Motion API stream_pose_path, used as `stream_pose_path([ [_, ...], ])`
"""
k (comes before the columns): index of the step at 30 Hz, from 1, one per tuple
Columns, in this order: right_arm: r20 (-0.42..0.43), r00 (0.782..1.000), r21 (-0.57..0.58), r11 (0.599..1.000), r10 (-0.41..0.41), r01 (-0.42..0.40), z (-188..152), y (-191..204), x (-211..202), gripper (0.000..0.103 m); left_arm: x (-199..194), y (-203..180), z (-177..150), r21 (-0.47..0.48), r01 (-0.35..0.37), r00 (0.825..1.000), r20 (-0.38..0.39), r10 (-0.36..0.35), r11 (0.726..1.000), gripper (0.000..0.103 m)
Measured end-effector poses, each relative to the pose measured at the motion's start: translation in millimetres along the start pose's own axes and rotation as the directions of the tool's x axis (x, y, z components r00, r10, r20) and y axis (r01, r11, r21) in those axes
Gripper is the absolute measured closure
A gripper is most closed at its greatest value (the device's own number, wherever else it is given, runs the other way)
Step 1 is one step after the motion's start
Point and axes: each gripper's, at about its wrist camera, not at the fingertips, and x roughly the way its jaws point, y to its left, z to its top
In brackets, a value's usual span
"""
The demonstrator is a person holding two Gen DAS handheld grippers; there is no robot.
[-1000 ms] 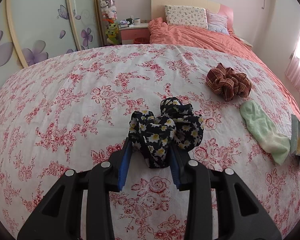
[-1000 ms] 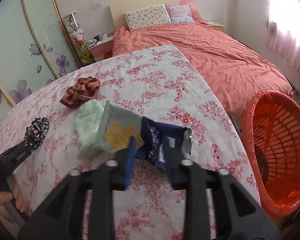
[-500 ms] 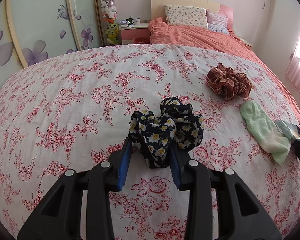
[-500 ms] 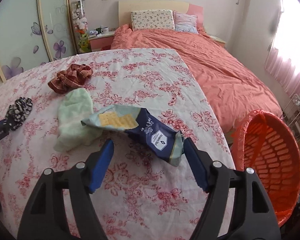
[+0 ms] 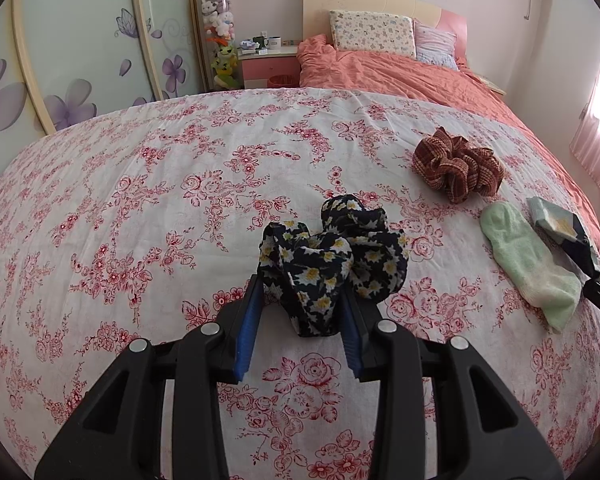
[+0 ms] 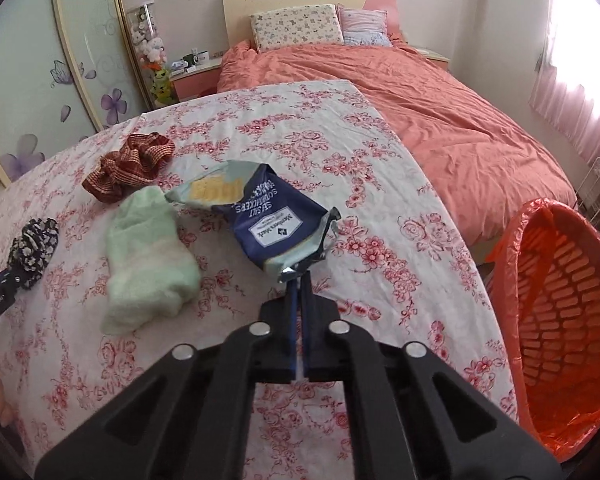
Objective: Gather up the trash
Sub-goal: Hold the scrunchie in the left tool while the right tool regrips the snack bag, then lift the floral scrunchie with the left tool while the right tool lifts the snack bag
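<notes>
Just changed: half a second ago my right gripper (image 6: 299, 280) stood wide apart around the snack bag (image 6: 266, 216); now its fingers are clenched on the bag's crimped near corner.
Snack bag: centre of the right wrist view, lying on the floral bench (image 6: 380, 216), its far end just beside the green sock (image 6: 144, 264).
Left gripper (image 5: 300, 304): unmoved, its fingers pressed against the black floral scrunchie (image 5: 332, 260) at lower centre, grasping its near fold as far as I can judge.
Meaning: I judge the trash is now secured and ready to lift.
Next: carry it to the orange basket (image 6: 556, 320) at right edge, off the bench.
Bystanders: brown scrunchie (image 6: 130, 166), upper left, not trash.
</notes>
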Motion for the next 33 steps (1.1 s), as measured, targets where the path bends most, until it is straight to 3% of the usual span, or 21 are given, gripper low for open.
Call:
stream_pose_path([
  [4, 0.012, 1.0, -0.013, 1.0, 0.021, -0.021, -3.2, 4.7, -8.5, 0.098, -0.2, 0.0, -0.1, 0.0, 0.0, 1.0, 0.0, 0.0, 1.0, 0.065],
  [5, 0.024, 1.0, -0.019, 1.0, 0.009, -0.009, -2.6, 6.1, -11.2, 0.084, -0.3, 0.0, -0.2, 0.0, 0.0, 1.0, 0.0, 0.0, 1.0, 0.065],
  [6, 0.038, 0.999, -0.026, 1.0, -0.007, 0.008, -1.4, 7.1, -13.7, 0.056, -0.3, 0.1, -0.2, 0.0, 0.0, 1.0, 0.0, 0.0, 1.0, 0.065],
  [7, 0.061, 0.998, -0.031, 0.999, -0.019, 0.021, -0.5, 7.9, -16.8, 0.041, -0.2, 0.2, -0.1, 0.0, 0.0, 1.0, 0.0, 0.0, 1.0, 0.065],
  [13, 0.087, 0.995, -0.056, 0.997, -0.05, 0.055, 12.2, 14.4, -13.2, 0.041, -0.3, 0.3, 0.0, 0.0, 0.0, 1.0, 0.0, 0.0, 1.0, 0.065],
  [22, 0.063, 0.994, -0.156, 0.983, -0.093, 0.102, 37.7, 37.1, 20.0, 0.041, -0.3, 0.2, 0.0, 0.001, 0.0, 1.0, 0.0, 0.0, 1.0, 0.065],
  [23, 0.051, 0.994, -0.156, 0.982, -0.099, 0.106, 39.0, 37.7, 24.2, 0.044, -0.1, 0.4, 0.1, 0.001, 0.0, 1.0, 0.0, 0.0, 1.0, 0.065],
  [25, 0.009, 0.996, -0.135, 0.987, -0.09, 0.091, 40.9, 35.3, 33.9, 0.065, -0.3, 0.2, 0.0, 0.001, 0.0, 1.0, 0.0, 0.0, 1.0, 0.065],
  [28, 0.005, 0.999, -0.057, 0.997, -0.045, 0.045, 40.1, 23.2, 31.0, 0.076, -0.3, 0.2, 0.1, 0.0, 0.0, 1.0, 0.0, 0.0, 1.0, 0.065],
  [33, -0.005, 0.999, 0.063, 0.997, 0.033, -0.032, 26.4, 1.0, 16.3, 0.079, -0.3, 0.1, -0.2, -0.002, 0.002, 1.0, 0.0, -0.002, 1.0, 0.065],
])
